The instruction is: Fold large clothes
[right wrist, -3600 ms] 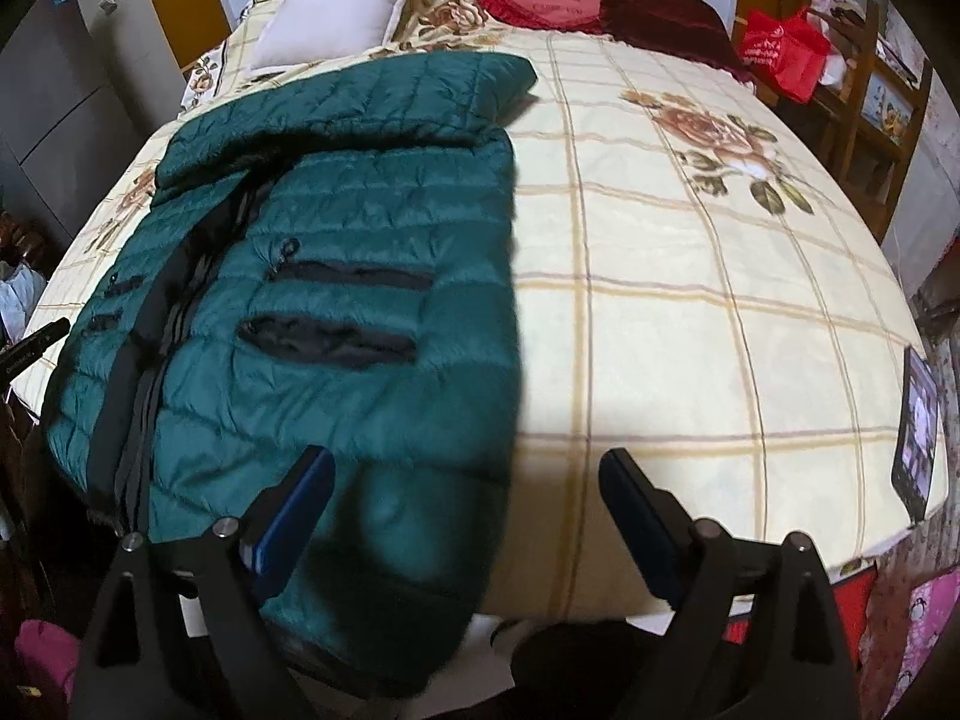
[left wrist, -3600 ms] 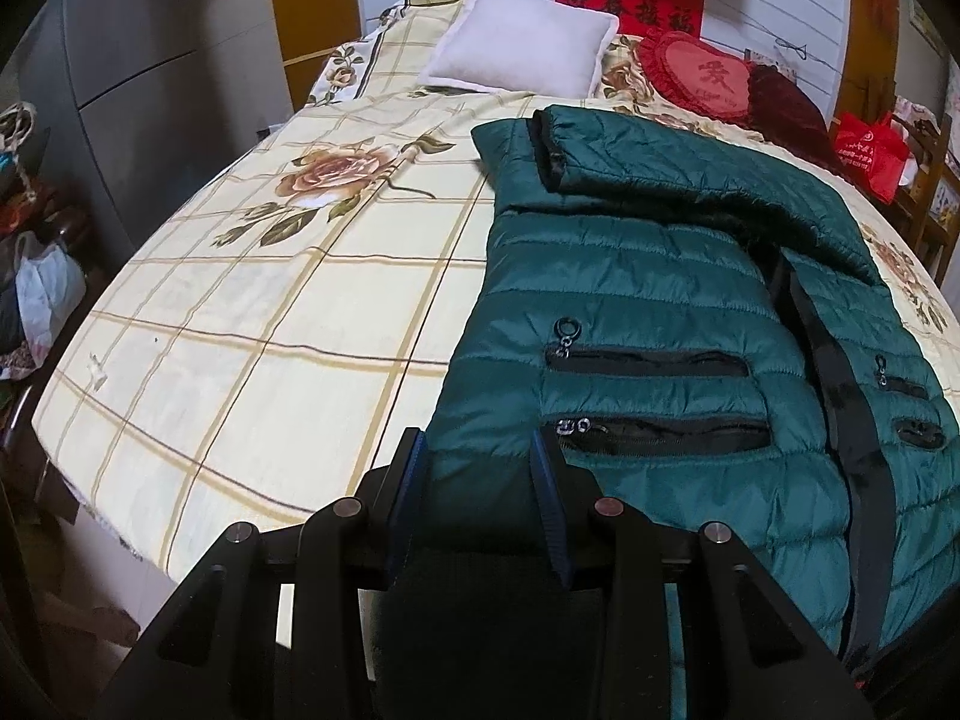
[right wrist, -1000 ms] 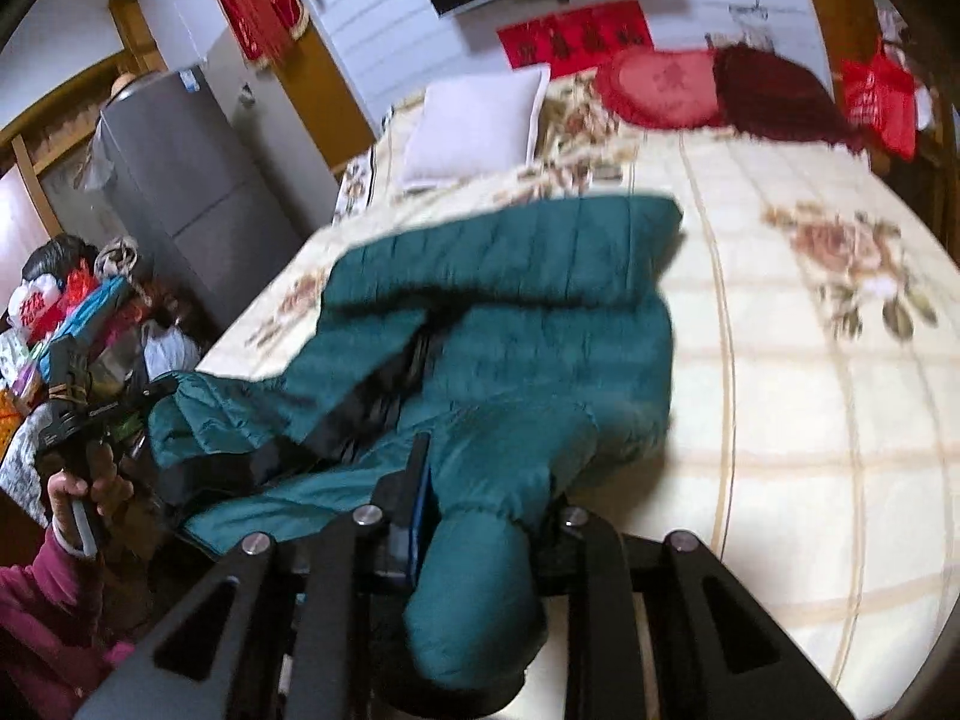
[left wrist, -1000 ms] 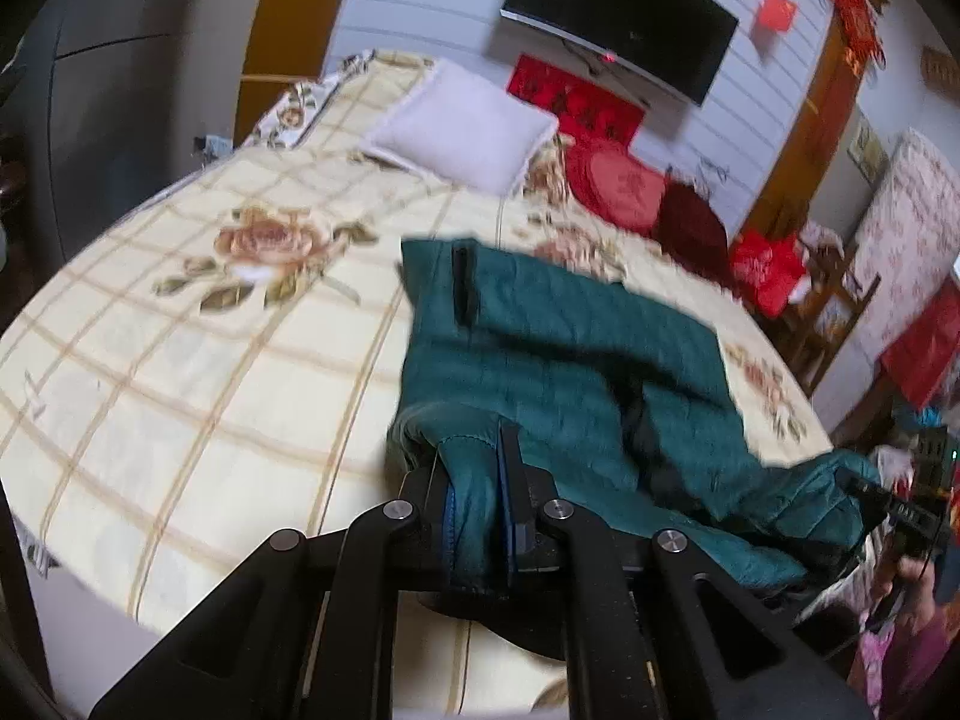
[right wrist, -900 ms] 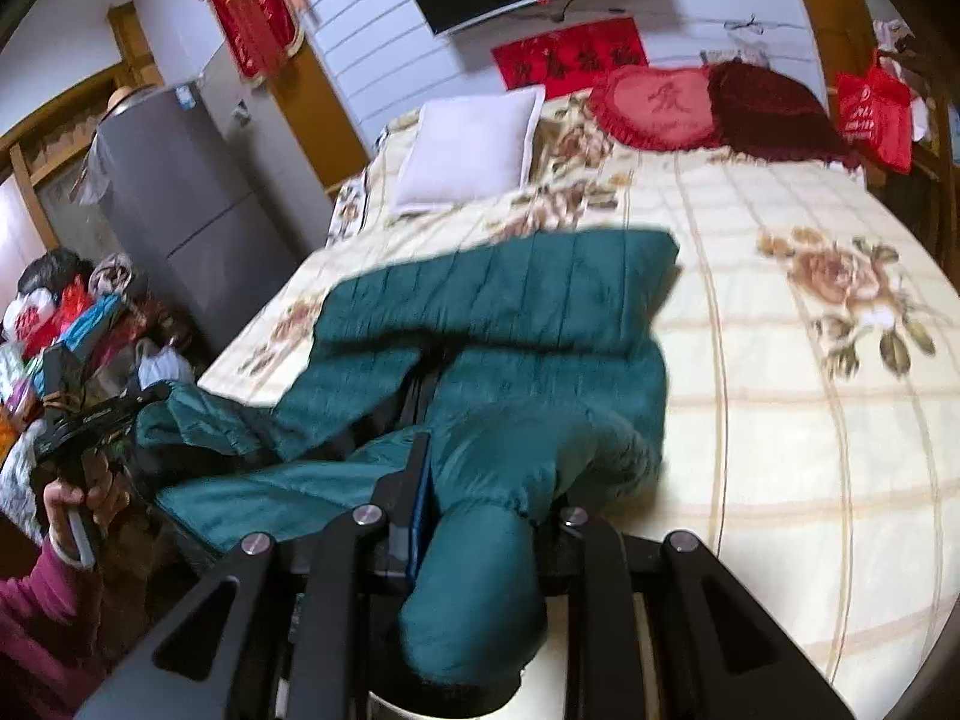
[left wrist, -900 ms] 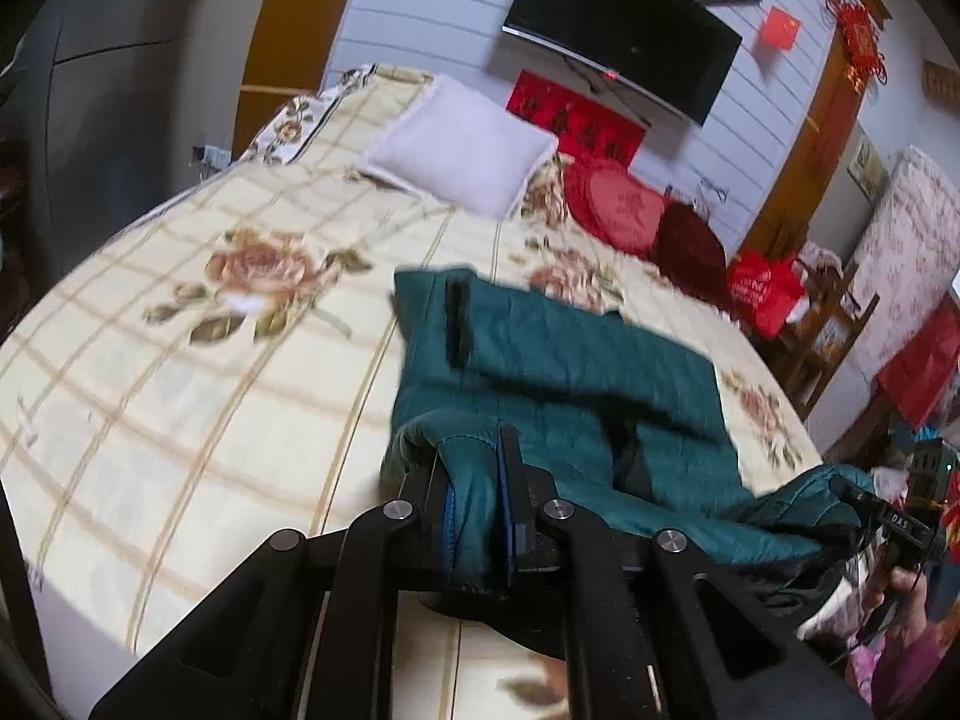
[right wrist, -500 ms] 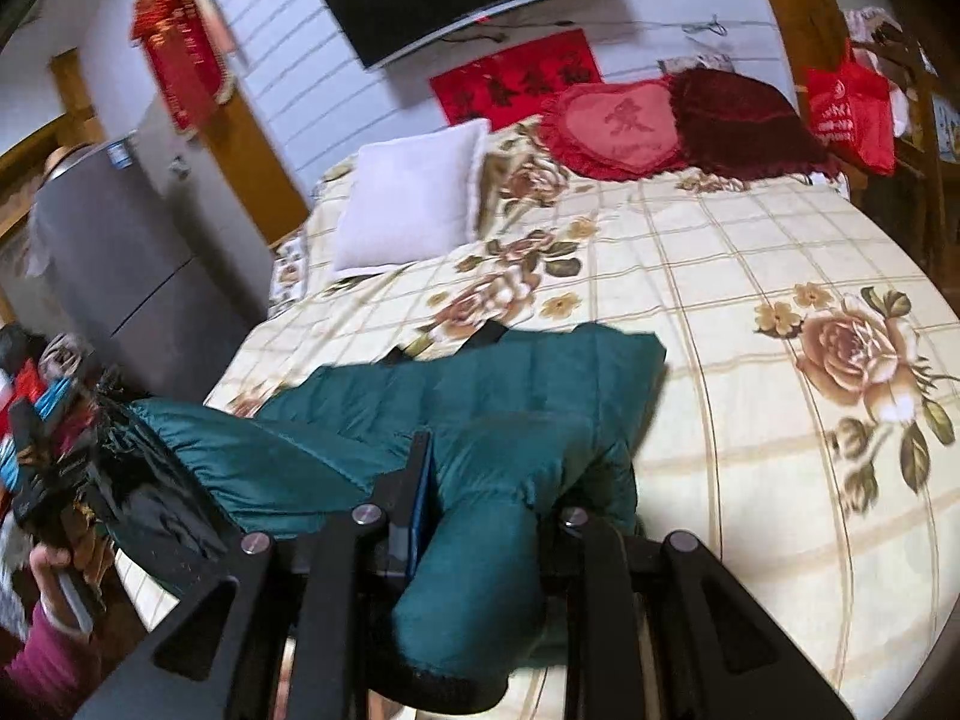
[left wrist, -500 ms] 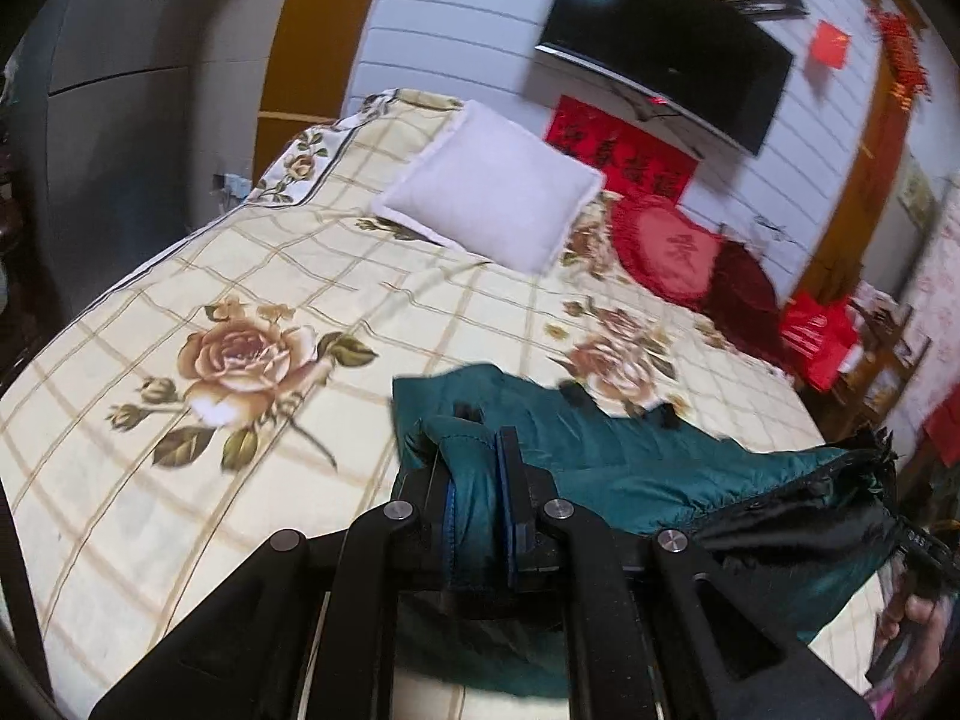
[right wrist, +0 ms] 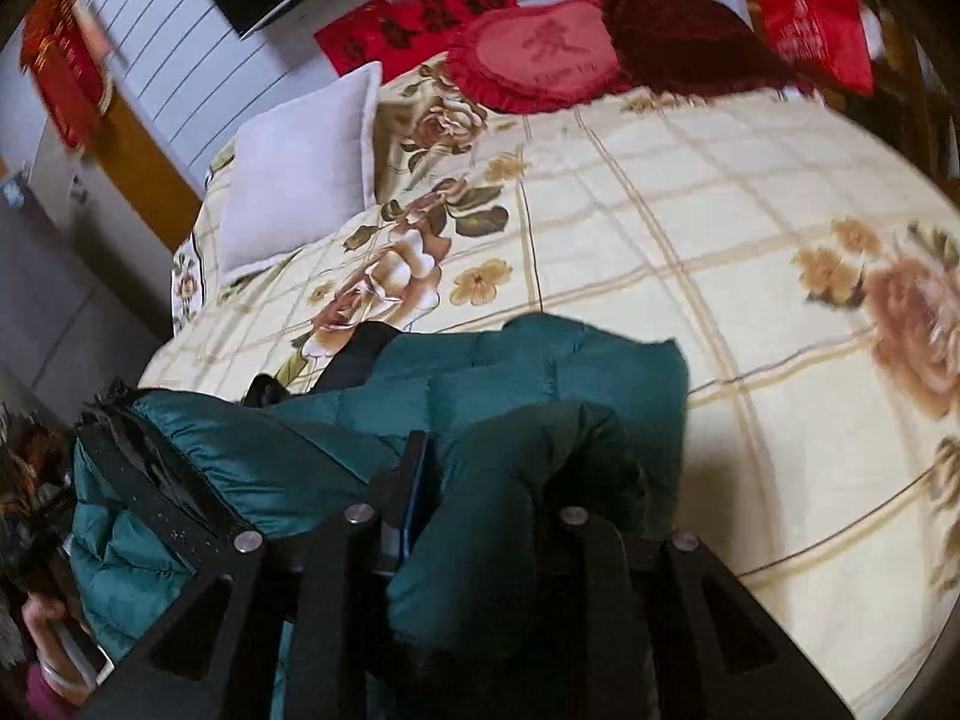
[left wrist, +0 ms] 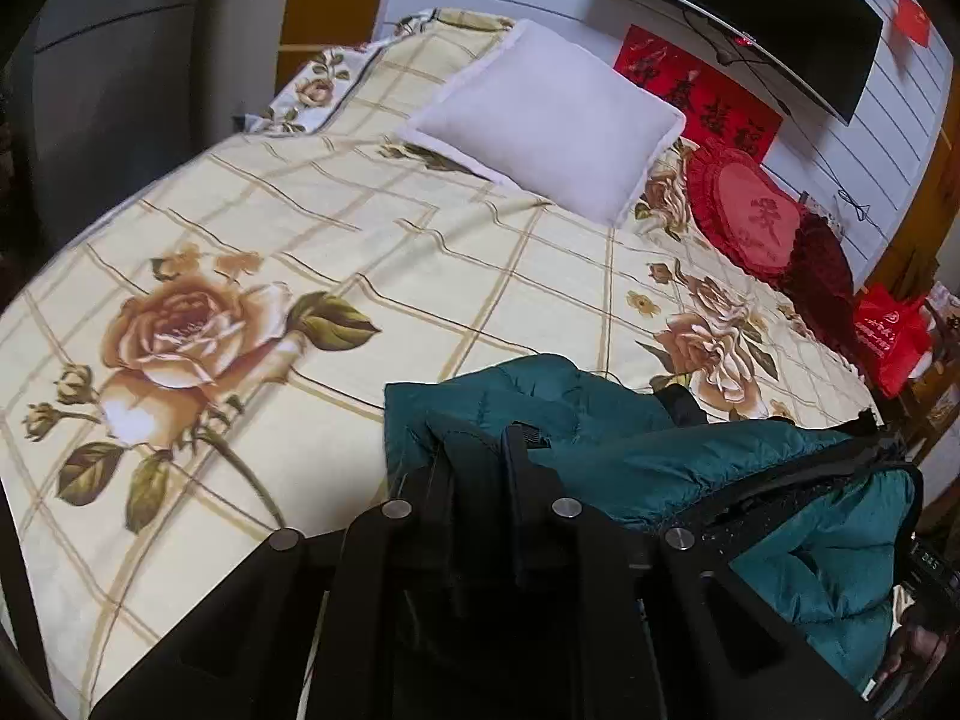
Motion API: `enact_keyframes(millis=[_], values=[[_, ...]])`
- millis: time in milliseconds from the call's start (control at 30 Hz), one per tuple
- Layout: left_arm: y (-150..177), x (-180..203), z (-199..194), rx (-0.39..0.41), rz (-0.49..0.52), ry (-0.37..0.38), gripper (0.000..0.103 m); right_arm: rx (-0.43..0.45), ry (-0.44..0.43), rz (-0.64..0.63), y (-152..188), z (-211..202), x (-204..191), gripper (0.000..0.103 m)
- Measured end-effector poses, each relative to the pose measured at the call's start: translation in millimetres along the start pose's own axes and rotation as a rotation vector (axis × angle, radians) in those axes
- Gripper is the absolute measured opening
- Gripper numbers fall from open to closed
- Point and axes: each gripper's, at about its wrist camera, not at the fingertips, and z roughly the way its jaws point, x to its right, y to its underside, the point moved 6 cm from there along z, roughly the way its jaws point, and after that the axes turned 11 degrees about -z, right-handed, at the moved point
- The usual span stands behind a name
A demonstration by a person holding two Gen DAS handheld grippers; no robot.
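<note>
A dark green quilted down jacket (left wrist: pixel 630 438) lies on the bed, its lower part lifted and carried toward the pillows. My left gripper (left wrist: pixel 477 456) is shut on the jacket's hem corner, held just above the bedspread. In the right wrist view the jacket (right wrist: pixel 528 384) bunches the same way, and my right gripper (right wrist: pixel 480 468) is shut on the other hem corner, with fabric bulging between the fingers. The black zipper band (left wrist: pixel 798 480) sags between the two grippers. The jacket's far part is folded under and mostly hidden.
The cream floral bedspread (left wrist: pixel 300 276) spreads ahead. A white pillow (left wrist: pixel 540 120), a red heart cushion (left wrist: pixel 750 216) and a dark red cushion (right wrist: pixel 678 42) lie at the headboard. A red bag (left wrist: pixel 888 336) stands by the bed. A grey cabinet (left wrist: pixel 90 60) is at the left.
Both grippers have carried the jacket's hem up and forward toward the pillows, doubling the jacket over itself. Both stayed shut on the hem.
</note>
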Motion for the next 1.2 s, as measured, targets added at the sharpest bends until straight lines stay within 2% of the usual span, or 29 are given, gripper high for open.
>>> enact_keyframes(millis=[67, 133, 200, 233, 267, 300, 367, 467, 533, 633, 800, 933, 1067, 1200], values=[[-3, -2, -3, -0.015, -0.017, 0.033, 0.031, 0.0, -0.027, 0.024, -2, 0, 2, 0.032], [-8, -4, -11, -0.021, -0.039, 0.08, 0.034, 0.012, -0.072, 0.015, -6, -5, 0, 0.043], [-15, -5, -27, 0.0, -0.06, 0.123, 0.04, 0.05, -0.097, -0.004, -10, -19, -3, 0.066], [-19, -6, -38, 0.024, -0.068, 0.135, 0.043, 0.077, -0.101, -0.013, -13, -27, -5, 0.072], [-22, -7, -47, 0.059, -0.071, 0.125, 0.053, 0.095, -0.1, -0.019, -15, -35, -8, 0.079], [-26, -9, -56, 0.096, -0.073, 0.112, 0.063, 0.115, -0.089, -0.025, -17, -44, -10, 0.081], [-26, -7, -74, 0.143, -0.064, 0.123, 0.068, 0.158, -0.046, -0.049, -23, -62, -16, 0.082], [-15, 4, -85, 0.137, -0.022, 0.126, 0.068, 0.235, 0.002, -0.088, -30, -89, -30, 0.083], [-5, 13, -84, 0.123, 0.014, 0.113, 0.068, 0.218, -0.015, -0.144, -30, -92, -52, 0.083], [12, 24, -68, 0.078, 0.057, 0.066, 0.068, 0.108, 0.023, -0.299, -18, -67, -93, 0.083], [33, 27, -20, -0.007, 0.104, -0.075, 0.068, 0.0, 0.047, -0.474, -5, -3, -148, 0.083], [30, 24, 1, -0.005, 0.13, -0.143, 0.071, -0.064, 0.132, -0.463, -8, 45, -148, 0.083], [25, 21, 17, -0.01, 0.123, -0.143, 0.075, -0.116, 0.155, -0.378, -10, 86, -126, 0.083], [24, 24, 27, 0.006, 0.136, -0.155, 0.076, -0.108, 0.168, -0.381, -6, 100, -122, 0.085]])
